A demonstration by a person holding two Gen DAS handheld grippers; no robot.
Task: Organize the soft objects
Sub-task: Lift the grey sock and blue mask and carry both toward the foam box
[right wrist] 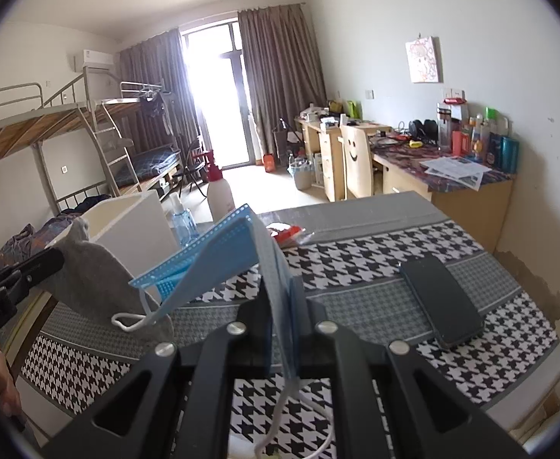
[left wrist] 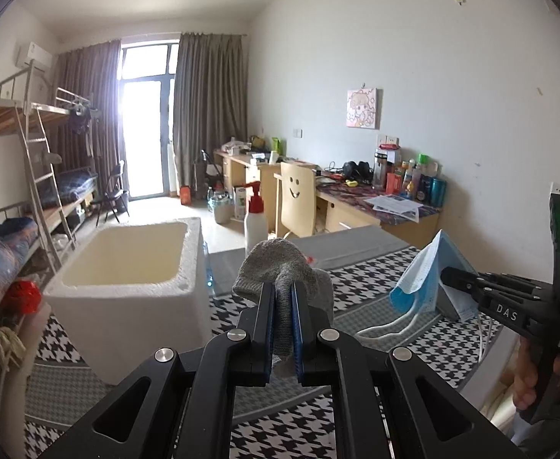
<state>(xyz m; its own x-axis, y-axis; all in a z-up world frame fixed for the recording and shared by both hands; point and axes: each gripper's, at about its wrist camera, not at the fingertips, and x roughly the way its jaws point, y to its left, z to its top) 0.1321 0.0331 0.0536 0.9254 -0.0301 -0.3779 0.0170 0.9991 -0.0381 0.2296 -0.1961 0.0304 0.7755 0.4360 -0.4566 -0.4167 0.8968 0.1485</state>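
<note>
Daylight floods a dormitory room through a curtained balcony door, with bunk beds at 9 o'clock and cluttered desks at 3 o'clock beyond a table under a houndstooth cloth.

Above that cloth, the left gripper is clamped tight on a grey sock, its toe bulging past the fingertips at 12 o'clock. At 3 o'clock in the left wrist view, the right gripper pinches a blue surgical mask, which hangs clear of the table with its white ear loop dangling toward the cloth. In the right wrist view the same mask fans out toward 10 o'clock from the closed right gripper.

An open white foam box stands on the table at 9 o'clock of the sock; the part of its cream interior that shows holds nothing, though its floor is out of sight behind the near wall. Behind it stand a white pump bottle with a red top and a clear blue bottle. A dark phone lies flat on the cloth at 3 o'clock of the mask. A red-and-white wrapper near the table's far edge is too small to identify. Fingers gripping the right handle are partly cut off.
</note>
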